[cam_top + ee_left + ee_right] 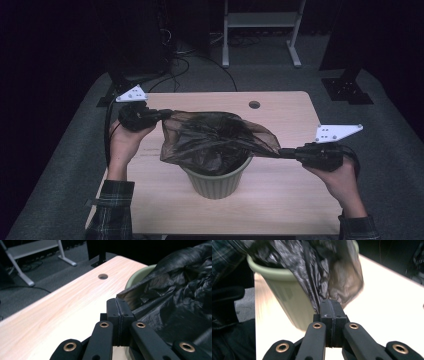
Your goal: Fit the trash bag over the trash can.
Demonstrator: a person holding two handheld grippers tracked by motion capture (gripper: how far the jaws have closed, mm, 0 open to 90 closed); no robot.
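Both the left claw (161, 115) and right claw (284, 152) are clamped on the crinkled black plastic bag (215, 140), stretched above the ribbed green bin (216, 184) mid-bench; fitting its mouth over the rim remains.

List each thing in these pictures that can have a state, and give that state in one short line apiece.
Left gripper: shut on the black bag's rim.
Right gripper: shut on the rim at the opposite side.
Black bag: stretched open between both grippers, its lower part inside the bin.
Green bin: upright on the table, bag not yet folded over its rim.
Table: bears the bin.
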